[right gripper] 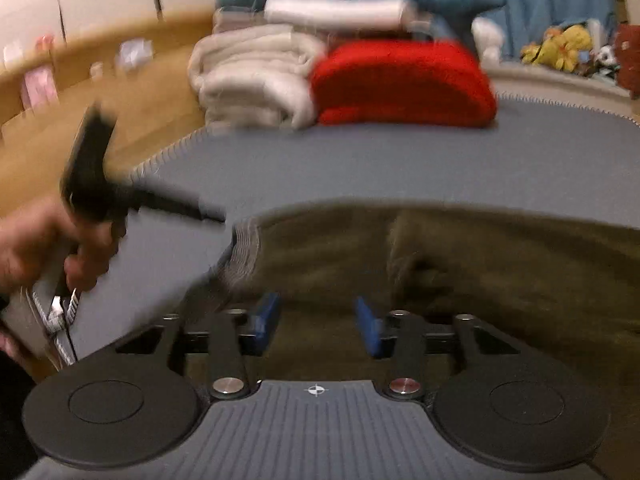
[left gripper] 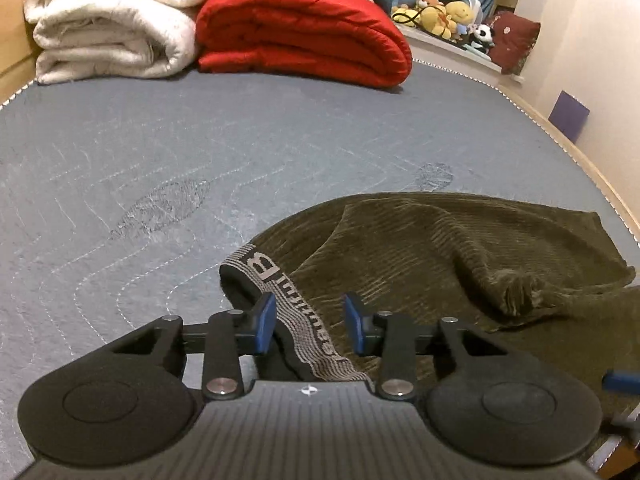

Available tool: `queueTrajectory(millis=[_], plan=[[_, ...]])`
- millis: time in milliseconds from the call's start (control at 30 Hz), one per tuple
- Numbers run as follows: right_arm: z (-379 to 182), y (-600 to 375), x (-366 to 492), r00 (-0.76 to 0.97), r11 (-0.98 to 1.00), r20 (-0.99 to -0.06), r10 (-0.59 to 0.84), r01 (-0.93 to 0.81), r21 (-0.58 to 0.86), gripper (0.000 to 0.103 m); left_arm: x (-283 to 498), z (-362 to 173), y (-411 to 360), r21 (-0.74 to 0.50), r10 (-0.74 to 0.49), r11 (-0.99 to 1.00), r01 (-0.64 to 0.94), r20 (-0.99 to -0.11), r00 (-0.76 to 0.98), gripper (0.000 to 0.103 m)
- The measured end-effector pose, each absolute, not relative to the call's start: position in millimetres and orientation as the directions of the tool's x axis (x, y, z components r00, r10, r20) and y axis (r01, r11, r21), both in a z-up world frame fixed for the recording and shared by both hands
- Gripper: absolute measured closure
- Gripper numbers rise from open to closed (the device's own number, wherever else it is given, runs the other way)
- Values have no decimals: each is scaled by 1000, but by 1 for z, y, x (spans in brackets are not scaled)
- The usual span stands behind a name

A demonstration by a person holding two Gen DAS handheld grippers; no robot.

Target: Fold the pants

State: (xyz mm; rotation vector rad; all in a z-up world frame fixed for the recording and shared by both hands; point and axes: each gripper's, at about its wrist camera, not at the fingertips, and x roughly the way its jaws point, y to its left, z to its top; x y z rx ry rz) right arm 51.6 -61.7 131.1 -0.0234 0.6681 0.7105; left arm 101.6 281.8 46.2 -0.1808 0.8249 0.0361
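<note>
the olive pants (left gripper: 420, 264) are spread on the grey mat (left gripper: 160, 152). the grey waistband (left gripper: 288, 300) is straddled by the left gripper (left gripper: 310, 324), jaws apart, nothing clamped; the right gripper (right gripper: 316, 328) is held agape over the fabric, empty

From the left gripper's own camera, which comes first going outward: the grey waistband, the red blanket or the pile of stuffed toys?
Ordered from the left gripper:
1. Grey waistband of the olive pants, running between the open fingers.
2. Red blanket, folded at the far end of the blue-grey mat, beside the white blanket.
3. Stuffed toys, beyond the mat, upper right.
</note>
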Motion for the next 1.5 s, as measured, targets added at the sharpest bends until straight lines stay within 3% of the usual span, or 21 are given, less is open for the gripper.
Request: queueTrajectory(millis=[133, 267, 333, 400, 567, 700, 767, 867, 1000, 1100, 1167, 1333, 1500], plan=[[118, -25, 28, 563, 699, -564, 604, -714, 36, 61, 111, 35, 298, -149, -13, 976, -155, -761, 649, 62], [101, 3, 14, 472, 629, -607, 639, -775, 60, 60, 125, 18, 316, -183, -10, 958, -220, -789, 614, 61], [94, 19, 1, 414, 561, -634, 653, -827, 39, 50, 131, 9, 321, -194, -14, 951, -239, -802, 598, 60], [86, 33, -7, 319, 468, -671, 669, -883, 46, 46, 136, 0, 327, -242, -48, 937, -253, -806, 590, 58], [73, 49, -26, 251, 369, -722, 645, -930, 6, 45, 149, -21, 337, -332, -118, 892, -306, -825, 552, 54], [63, 55, -24, 254, 349, -750, 610, -937, -34, 45, 157, -30, 334, -365, -155, 880, -305, -827, 540, 44], [59, 57, -25, 262, 331, -757, 598, -941, -64, 49, 160, -33, 329, -335, -137, 896, -292, -833, 536, 43], [57, 59, -24, 278, 319, -755, 594, -943, -96, 65, 163, -32, 325, -298, -109, 912, -283, -840, 531, 42], [63, 53, -15, 247, 337, -752, 611, -941, -36, 90, 163, -31, 322, -288, -90, 906, -310, -848, 523, 42], [63, 53, -19, 233, 320, -749, 620, -947, -30, 92, 162, -30, 319, -271, -66, 903, -335, -855, 514, 42], [59, 56, -23, 238, 305, -745, 623, -951, -49, 93, 161, -29, 317, -270, -61, 899, -345, -857, 512, 44], [61, 55, -23, 234, 301, -729, 643, -953, -40, 94, 160, -25, 319, -286, -65, 894, -345, -845, 531, 76], [63, 56, -25, 212, 258, -716, 665, -965, -46, 96, 150, -7, 317, -261, -34, 913, -315, -816, 577, 84]])
